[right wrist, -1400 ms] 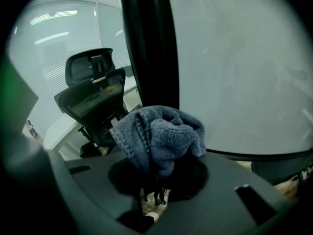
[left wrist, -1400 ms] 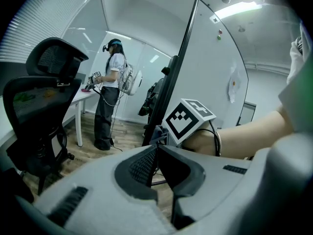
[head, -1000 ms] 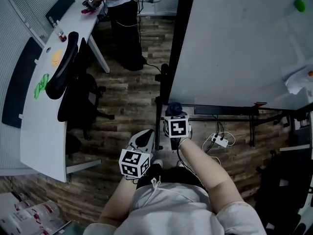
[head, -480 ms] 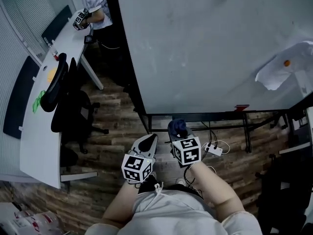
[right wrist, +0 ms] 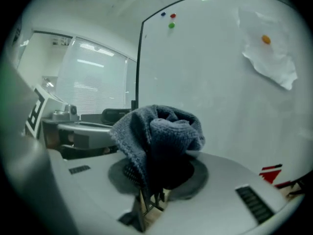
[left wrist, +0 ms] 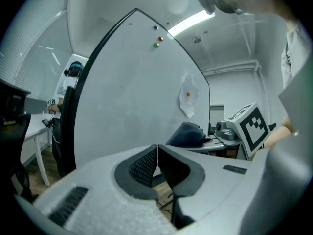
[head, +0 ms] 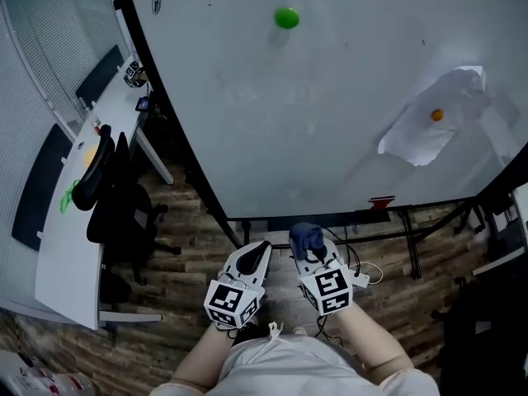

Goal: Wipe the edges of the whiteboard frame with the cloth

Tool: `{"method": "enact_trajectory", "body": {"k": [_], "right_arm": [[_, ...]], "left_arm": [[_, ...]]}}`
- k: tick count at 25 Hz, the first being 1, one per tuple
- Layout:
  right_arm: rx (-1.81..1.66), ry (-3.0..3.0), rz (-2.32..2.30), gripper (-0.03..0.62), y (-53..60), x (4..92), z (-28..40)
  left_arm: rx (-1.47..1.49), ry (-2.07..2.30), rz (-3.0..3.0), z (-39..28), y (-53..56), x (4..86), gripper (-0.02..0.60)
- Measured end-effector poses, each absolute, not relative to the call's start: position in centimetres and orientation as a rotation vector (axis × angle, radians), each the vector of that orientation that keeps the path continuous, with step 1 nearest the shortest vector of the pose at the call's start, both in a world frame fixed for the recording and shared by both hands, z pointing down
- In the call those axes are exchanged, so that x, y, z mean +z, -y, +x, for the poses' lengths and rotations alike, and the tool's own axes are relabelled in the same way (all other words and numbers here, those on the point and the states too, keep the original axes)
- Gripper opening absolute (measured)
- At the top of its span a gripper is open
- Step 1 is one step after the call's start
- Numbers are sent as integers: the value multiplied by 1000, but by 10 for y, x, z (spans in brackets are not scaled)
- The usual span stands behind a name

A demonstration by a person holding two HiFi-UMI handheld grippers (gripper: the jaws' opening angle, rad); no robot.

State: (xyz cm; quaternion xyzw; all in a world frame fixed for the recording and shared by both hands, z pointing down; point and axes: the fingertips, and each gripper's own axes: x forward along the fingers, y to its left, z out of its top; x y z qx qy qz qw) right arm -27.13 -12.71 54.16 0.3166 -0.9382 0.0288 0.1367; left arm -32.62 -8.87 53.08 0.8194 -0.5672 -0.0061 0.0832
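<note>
A large whiteboard (head: 330, 97) fills the upper head view, and its black frame (head: 169, 130) runs down the left edge and along the bottom. My right gripper (head: 307, 239) is shut on a bunched dark blue-grey cloth (right wrist: 159, 136), held just below the board's bottom edge. In the right gripper view the cloth hides the jaw tips. My left gripper (head: 254, 256) is shut with nothing in it, beside the right one and a little lower. The left gripper view shows the cloth (left wrist: 188, 133) off to the right, near the board (left wrist: 137, 97).
A crumpled paper (head: 433, 126) hangs on the board under an orange magnet, with a green magnet (head: 286, 17) higher up. A black office chair (head: 111, 196) and a white desk (head: 62, 238) stand at left. The board's stand (head: 412, 238) and a power strip (head: 361, 277) sit on the wood floor.
The head view has swung up and left, so the whiteboard fills more of the picture. Both grippers stay close together, now below the board's bottom edge. The cloth is still held.
</note>
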Motion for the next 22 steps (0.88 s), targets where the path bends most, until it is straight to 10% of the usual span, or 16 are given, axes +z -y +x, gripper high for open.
{"method": "enact_trajectory", "body": {"k": [22], "right_arm": [[138,2734,997,75,110,504,-231]], "left_arm": [[3,1656,2553,-304,63,491,20]]}}
